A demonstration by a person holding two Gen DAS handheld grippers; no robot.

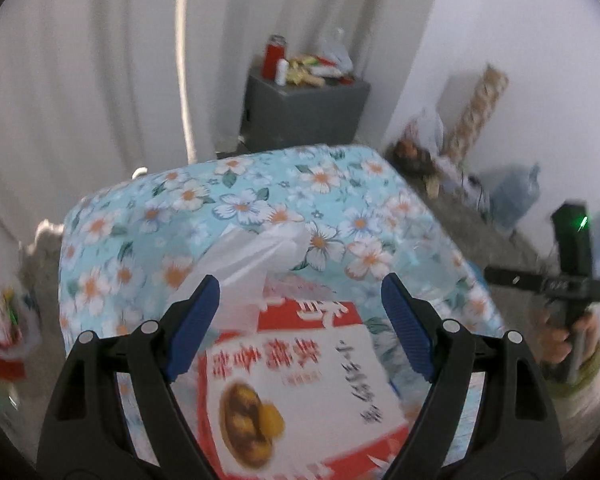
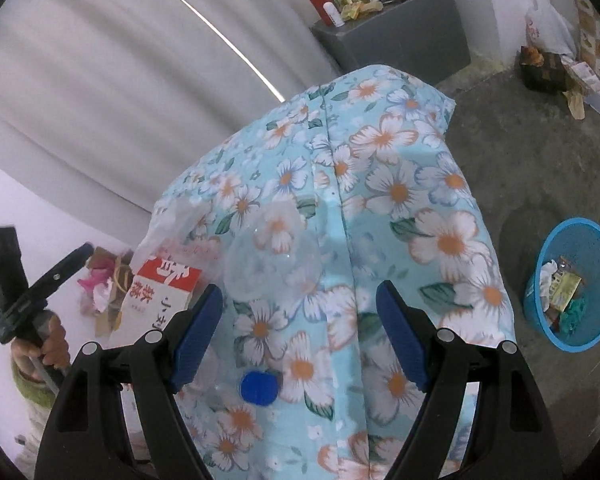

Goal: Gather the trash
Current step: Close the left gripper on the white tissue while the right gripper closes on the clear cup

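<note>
Left claw (image 1: 300, 328) has its jaws wide apart, with nothing gripped. From the left wrist view I see it hang over a red and white box (image 1: 300, 392) on the flowery cloth (image 1: 260, 200). A thin white bag (image 1: 256, 256) lies by the box.

From the right wrist view, my right claw (image 2: 300, 336) is wide apart too and holds nothing. Under it lies a clear bottle (image 2: 272, 260) with a blue cap (image 2: 259, 389). The blue bin (image 2: 572, 280) sits on the floor, well off to the right, with trash inside.
</note>
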